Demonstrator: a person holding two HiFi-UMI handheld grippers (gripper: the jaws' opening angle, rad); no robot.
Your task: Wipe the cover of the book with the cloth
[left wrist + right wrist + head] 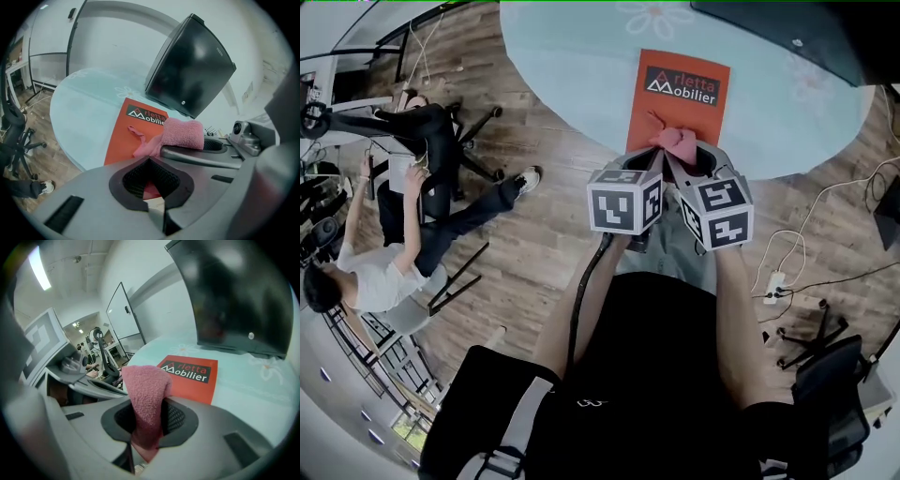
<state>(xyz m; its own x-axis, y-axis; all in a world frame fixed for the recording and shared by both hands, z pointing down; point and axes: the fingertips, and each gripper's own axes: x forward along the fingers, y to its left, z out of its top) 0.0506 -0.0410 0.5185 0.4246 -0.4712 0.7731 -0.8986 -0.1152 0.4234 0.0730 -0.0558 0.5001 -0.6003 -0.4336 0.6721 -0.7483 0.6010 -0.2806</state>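
Observation:
An orange book (677, 98) with a dark title band lies flat on the round pale table (572, 75), just beyond both grippers. My right gripper (694, 161) is shut on a pink cloth (678, 141), which bunches above the book's near edge. In the right gripper view the cloth (146, 399) hangs through the jaws' padded opening, with the book (191, 376) ahead. My left gripper (639, 167) sits close beside it, jaws shut with nothing gripped. The left gripper view has the cloth (183, 133) on the right gripper, one tail trailing over the book (126, 136).
A large black monitor (787, 33) stands tilted on the far side of the table, right behind the book. A seated person (394, 234) is on the wooden floor at left. Cables and a power strip (773, 281) lie at right, near an office chair (825, 375).

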